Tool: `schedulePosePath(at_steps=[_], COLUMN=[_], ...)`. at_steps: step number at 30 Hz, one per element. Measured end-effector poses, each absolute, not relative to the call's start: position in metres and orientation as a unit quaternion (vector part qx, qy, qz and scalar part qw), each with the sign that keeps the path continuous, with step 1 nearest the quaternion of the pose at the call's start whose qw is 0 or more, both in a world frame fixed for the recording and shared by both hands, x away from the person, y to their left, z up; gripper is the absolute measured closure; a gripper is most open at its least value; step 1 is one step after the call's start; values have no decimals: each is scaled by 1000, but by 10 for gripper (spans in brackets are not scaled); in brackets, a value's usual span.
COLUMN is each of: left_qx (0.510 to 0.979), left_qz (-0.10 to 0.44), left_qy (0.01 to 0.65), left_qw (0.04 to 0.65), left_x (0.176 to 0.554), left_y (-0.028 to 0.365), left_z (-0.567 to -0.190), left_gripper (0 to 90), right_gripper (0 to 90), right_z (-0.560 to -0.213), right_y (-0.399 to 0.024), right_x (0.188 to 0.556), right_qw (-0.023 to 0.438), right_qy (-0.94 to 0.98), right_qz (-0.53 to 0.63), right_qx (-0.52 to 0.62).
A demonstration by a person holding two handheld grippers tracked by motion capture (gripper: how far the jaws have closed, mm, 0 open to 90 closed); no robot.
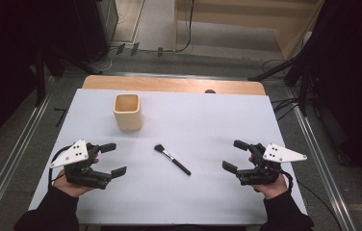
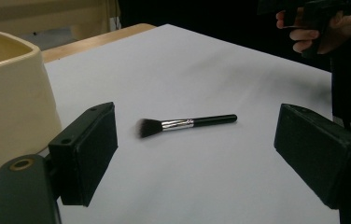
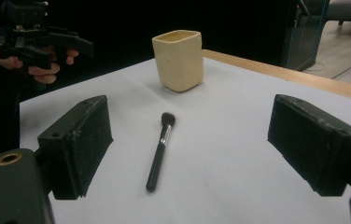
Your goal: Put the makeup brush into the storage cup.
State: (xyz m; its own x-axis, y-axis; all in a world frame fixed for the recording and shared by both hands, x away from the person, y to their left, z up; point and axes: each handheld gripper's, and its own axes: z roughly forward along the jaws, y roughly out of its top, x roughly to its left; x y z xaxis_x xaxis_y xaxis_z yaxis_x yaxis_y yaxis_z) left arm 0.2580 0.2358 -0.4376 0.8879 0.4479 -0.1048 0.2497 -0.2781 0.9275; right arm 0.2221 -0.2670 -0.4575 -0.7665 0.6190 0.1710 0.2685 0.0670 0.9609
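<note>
Brush (image 1: 172, 159) lies flat on the white bench (image 1: 208, 120), about dead centre between the two grippers, its dark bristle head pointing toward ten o'clock and its black handle toward four. Up at eleven o'clock from it stands a cream cup (image 1: 128, 112), well apart. The left gripper (image 1: 113, 159) waits at nine o'clock of the brush, the right gripper (image 1: 233, 155) at three, both with fingers spread wide and nothing between them. I'd judge the brush very light and its handle stiff, thin and smooth, so it may roll or slip if pinched off-centre. The bristles look soft and would splay under pressure. The silver ferrule or the handle just behind it seems the safest place to grip, though from where I stand its finish is hard to read.
</note>
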Motion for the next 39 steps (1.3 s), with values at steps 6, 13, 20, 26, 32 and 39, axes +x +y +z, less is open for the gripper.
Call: schedulePosePath(at_steps=[6, 13, 20, 26, 32, 39], left_qx=[796, 785, 784, 795, 810, 820], left_qz=[94, 102, 103, 115, 118, 113], left_qy=[222, 235, 223, 220, 215, 232], left_qw=[556, 563, 570, 554, 532, 511], left_x=[258, 257, 255, 255, 254, 255], left_y=[236, 234, 233, 233, 231, 229], left_z=[-437, -435, -433, -433, -434, -435], left_gripper=[136, 147, 137, 137, 135, 136], right_gripper=[146, 147, 147, 148, 148, 148], right_z=[-458, -458, -458, -456, -454, -453], right_y=[-267, -268, -267, -265, -262, -258], right_x=[222, 222, 222, 220, 221, 223], right_qw=[144, 145, 146, 152, 155, 155], right_qy=[717, 713, 715, 721, 725, 734], right_qz=[608, 611, 610, 604, 600, 584], right_qx=[311, 310, 308, 303, 301, 309])
